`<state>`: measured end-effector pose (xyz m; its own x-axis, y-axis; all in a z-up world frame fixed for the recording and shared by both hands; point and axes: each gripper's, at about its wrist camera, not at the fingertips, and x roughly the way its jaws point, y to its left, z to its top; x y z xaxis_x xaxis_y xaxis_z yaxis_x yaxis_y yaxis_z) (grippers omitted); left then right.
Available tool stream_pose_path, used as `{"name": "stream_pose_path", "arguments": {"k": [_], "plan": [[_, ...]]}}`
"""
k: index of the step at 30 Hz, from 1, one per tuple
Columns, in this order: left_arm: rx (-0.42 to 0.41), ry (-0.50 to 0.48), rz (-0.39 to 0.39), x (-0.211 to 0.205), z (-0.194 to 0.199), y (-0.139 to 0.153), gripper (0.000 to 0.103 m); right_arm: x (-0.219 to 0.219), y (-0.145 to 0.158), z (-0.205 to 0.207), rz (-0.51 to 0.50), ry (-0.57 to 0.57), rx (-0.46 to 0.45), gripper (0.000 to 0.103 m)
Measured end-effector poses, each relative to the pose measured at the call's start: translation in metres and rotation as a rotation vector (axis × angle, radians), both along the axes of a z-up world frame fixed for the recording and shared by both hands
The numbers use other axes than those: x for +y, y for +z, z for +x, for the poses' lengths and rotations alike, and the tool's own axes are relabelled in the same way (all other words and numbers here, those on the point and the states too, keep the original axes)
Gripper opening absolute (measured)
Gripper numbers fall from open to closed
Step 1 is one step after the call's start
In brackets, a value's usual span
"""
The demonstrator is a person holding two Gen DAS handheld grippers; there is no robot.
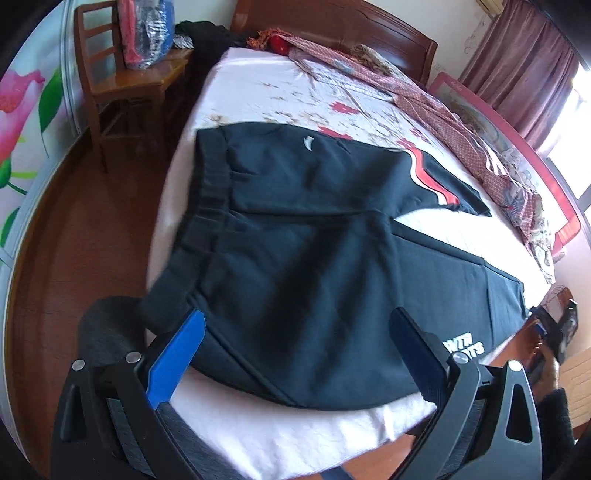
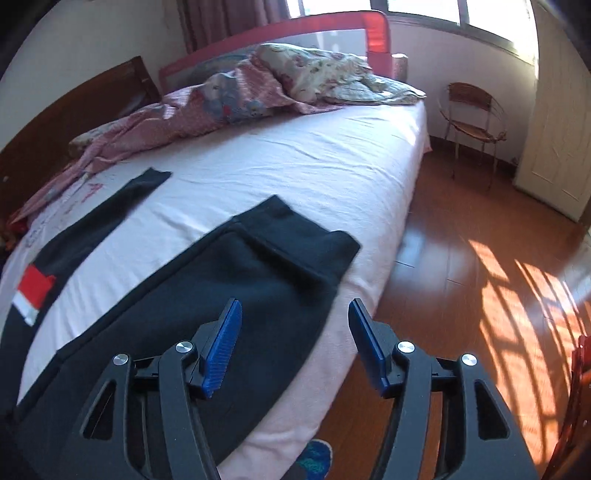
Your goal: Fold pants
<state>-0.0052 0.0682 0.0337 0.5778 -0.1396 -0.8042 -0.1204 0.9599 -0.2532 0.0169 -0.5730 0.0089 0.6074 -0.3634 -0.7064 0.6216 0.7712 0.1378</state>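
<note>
My left gripper [image 1: 295,334] is spread wide over the waist end of the black pants [image 1: 295,236], gripping nothing. My right gripper [image 2: 294,325] gapes empty above a leg cuff near the bed's [image 2: 314,155] edge. White lettering on one leg is half hidden behind a finger [image 1: 417,343]. Beyond lie a rumpled quilt [image 2: 236,92], a wooden chair [image 1: 110,85] and curtains [image 1: 524,66].

Daylight from the window [image 2: 461,22] behind the bed [image 2: 295,147] glares on the floor [image 2: 517,277] beside it, while fisheye edges bend and darken, and the pants [image 1: 295,240] look perhaps motion-blurred.
</note>
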Motion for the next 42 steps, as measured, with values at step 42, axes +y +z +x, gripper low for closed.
{"name": "stream_pose_path", "arguments": {"k": [42], "plan": [[-0.111,-0.587,-0.177,0.146,0.245,-0.095,0.072,0.378,-0.012,0.103,0.319,0.796,0.257,0.060]]}}
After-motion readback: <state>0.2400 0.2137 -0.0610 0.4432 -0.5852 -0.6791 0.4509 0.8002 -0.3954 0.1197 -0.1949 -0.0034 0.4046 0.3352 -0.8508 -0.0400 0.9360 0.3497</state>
